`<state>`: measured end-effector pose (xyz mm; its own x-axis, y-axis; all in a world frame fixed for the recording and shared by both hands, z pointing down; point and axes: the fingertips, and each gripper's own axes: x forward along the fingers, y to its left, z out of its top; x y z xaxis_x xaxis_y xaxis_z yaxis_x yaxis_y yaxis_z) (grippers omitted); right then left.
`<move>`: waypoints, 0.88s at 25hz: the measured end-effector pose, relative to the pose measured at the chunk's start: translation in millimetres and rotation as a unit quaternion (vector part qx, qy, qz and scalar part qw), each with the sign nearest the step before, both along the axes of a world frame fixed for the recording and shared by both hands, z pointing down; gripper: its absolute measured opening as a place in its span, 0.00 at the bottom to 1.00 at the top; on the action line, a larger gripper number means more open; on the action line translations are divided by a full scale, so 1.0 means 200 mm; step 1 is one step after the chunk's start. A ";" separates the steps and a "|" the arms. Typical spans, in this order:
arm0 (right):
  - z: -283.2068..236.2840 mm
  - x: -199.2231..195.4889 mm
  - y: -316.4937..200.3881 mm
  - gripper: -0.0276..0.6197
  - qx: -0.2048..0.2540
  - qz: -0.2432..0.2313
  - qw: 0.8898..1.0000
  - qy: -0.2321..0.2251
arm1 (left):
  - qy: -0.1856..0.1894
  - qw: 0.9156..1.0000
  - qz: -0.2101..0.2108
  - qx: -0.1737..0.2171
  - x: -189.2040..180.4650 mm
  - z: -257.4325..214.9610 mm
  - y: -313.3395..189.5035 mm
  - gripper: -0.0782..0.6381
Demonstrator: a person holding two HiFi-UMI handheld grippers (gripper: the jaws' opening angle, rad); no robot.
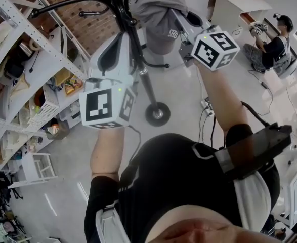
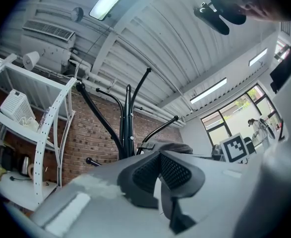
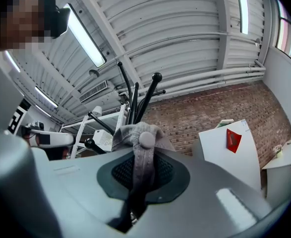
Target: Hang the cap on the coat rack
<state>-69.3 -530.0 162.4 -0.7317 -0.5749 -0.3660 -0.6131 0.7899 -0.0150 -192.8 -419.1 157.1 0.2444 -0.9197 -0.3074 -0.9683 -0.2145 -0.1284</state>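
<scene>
R gripper (image 3: 139,155) fingers pinch cap (image 3: 135,133) by a fabric fold; crown just beyond fingertips, near coat rack (image 3: 135,100). L gripper (image 2: 160,155) fingers pressed together, empty. Cap likely soft, light, floppy: grip seam/brim.

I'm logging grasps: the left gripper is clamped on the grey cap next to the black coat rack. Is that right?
Not quite: the right gripper is clamped on the grey cap next to the black coat rack, as the right gripper view shows. The left gripper holds nothing.
</scene>
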 end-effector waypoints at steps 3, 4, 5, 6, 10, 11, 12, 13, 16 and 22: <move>0.05 -0.02 -0.03 0.07 -0.008 -0.003 1.000 0.008 | 0.004 1.000 -0.006 -0.002 -0.01 0.01 0.00 0.11; 0.07 -0.02 -0.03 0.07 -0.012 -0.005 1.000 0.009 | 0.005 1.000 -0.008 -0.005 -0.01 0.02 0.01 0.11; 0.09 -0.02 -0.03 0.07 -0.015 -0.006 1.000 0.009 | 0.006 1.000 -0.010 -0.007 -0.01 0.04 0.01 0.11; 0.11 -0.02 -0.03 0.07 -0.018 -0.008 1.000 0.010 | 0.006 1.000 -0.011 -0.009 -0.02 0.05 0.01 0.11; 0.20 -0.05 -0.02 0.07 -0.033 -0.013 0.999 0.011 | 0.008 1.000 -0.018 -0.018 -0.04 0.10 0.01 0.11; 0.22 -0.05 -0.02 0.07 -0.038 -0.014 0.999 0.011 | 0.008 1.000 -0.019 -0.020 -0.05 0.10 0.01 0.11; 0.23 -0.06 -0.03 0.07 -0.043 -0.015 0.999 0.011 | 0.009 1.000 -0.019 -0.022 -0.06 0.10 0.00 0.11; 0.24 -0.06 -0.03 0.07 -0.047 -0.015 0.999 0.012 | 0.010 0.999 -0.020 -0.024 -0.06 0.10 0.00 0.11; 0.28 -0.08 0.00 0.07 -0.050 -0.018 0.998 0.020 | 0.011 0.999 -0.019 -0.030 -0.06 0.12 -0.01 0.11; 0.39 -0.10 0.05 0.07 -0.062 -0.022 0.997 0.033 | 0.014 0.999 -0.014 -0.041 -0.04 0.17 0.01 0.11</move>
